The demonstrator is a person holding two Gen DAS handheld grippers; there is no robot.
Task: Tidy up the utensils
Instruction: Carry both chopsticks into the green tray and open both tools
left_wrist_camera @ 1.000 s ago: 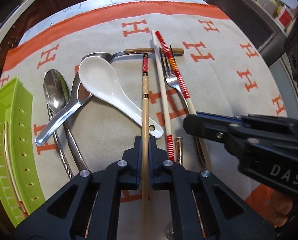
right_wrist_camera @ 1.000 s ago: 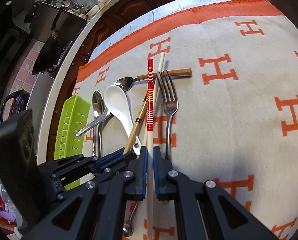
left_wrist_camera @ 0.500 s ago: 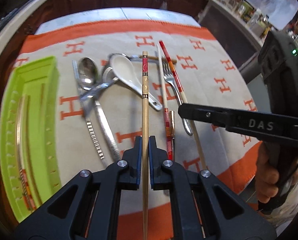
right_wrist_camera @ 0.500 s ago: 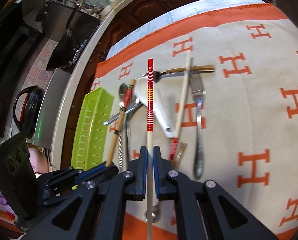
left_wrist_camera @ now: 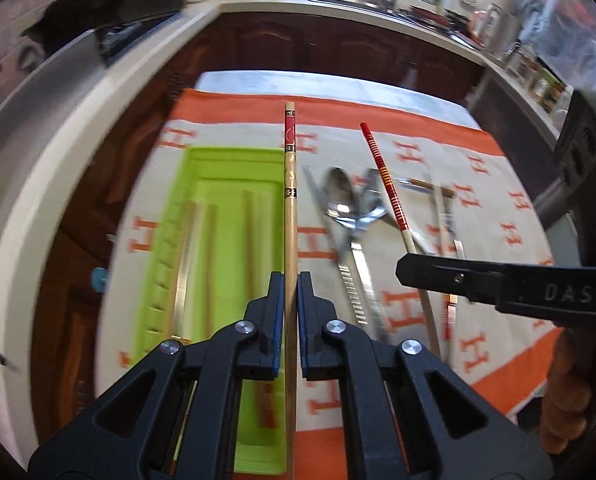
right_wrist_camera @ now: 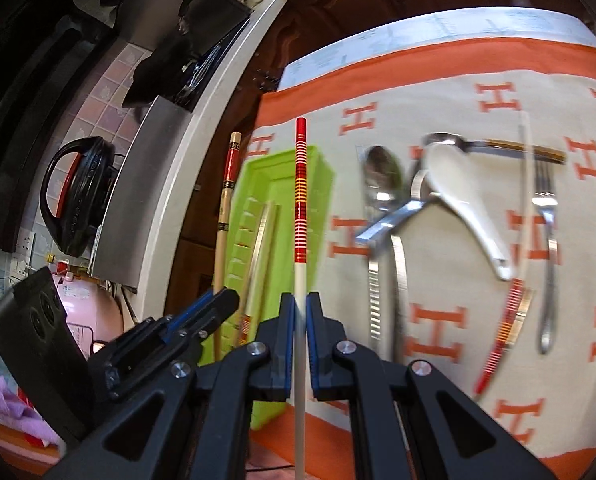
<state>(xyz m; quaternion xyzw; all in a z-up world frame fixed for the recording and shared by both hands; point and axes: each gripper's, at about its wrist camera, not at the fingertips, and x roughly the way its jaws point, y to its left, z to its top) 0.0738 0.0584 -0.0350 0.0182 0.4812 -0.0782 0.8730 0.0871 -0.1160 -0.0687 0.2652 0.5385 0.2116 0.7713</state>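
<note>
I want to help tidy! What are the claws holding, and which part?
Left claw grips the bamboo chopstick along its plain shaft; right claw grips the red-striped chopstick on its white part.

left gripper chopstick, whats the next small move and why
Probably lower it into the green tray and let go. The left gripper is shut on the wooden chopstick, which hangs along the tray's right edge, and other chopsticks already lie inside. A slight shift left first would likely help. The right gripper holds the red-striped chopstick, likely next.
</note>
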